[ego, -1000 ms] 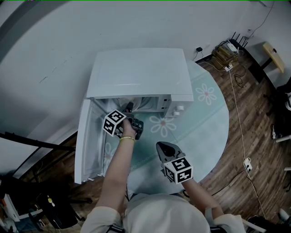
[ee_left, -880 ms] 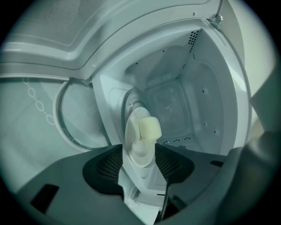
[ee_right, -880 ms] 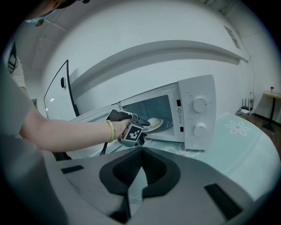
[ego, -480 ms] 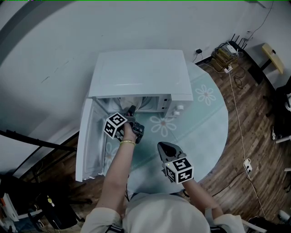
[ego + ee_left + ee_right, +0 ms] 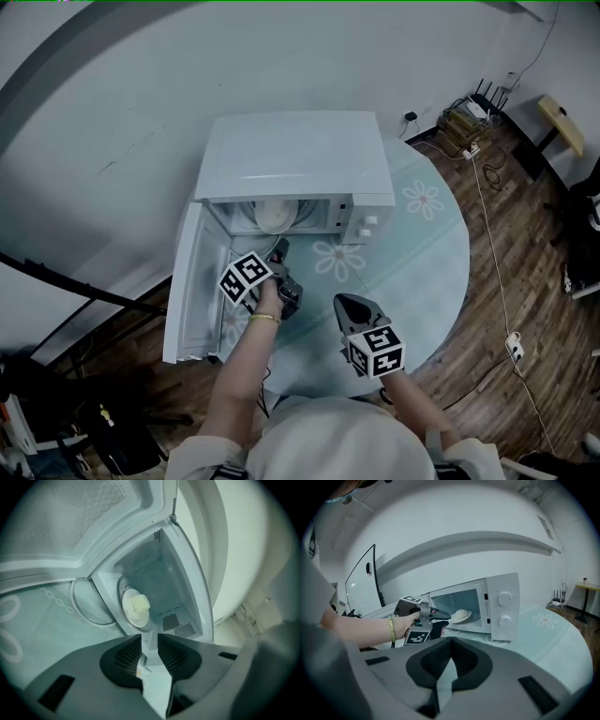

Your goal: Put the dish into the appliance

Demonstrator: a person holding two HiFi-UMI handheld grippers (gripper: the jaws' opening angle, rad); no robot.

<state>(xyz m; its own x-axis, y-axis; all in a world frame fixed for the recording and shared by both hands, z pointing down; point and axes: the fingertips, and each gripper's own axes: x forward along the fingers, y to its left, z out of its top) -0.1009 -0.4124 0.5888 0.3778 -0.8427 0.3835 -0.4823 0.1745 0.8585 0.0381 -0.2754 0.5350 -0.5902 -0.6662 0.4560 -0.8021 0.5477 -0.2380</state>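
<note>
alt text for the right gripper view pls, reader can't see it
A white microwave stands open on a pale green tablecloth, a round white dish inside. A hand holds the left gripper before the opening, its empty jaws just closing partway. The right gripper, jaws together, fills the foreground.

One microwave (image 5: pixel 295 155), one dish (image 5: pixel 276 215), two tools (image 5: pixel 279 251) (image 5: pixel 349 305)

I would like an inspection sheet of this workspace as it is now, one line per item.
Surface: round table with flowered cloth, carrying the microwave.
Job's things: white microwave, door open; dish inside, a pale lump on it.
Clutter: nothing seen.
Grippers: left gripper before the opening, jaws apart, just been closing, nothing between them; right gripper shut, empty.
Cables: white cable and power strip on the floor.
Surroundings: white wall, wooden floor.
</note>
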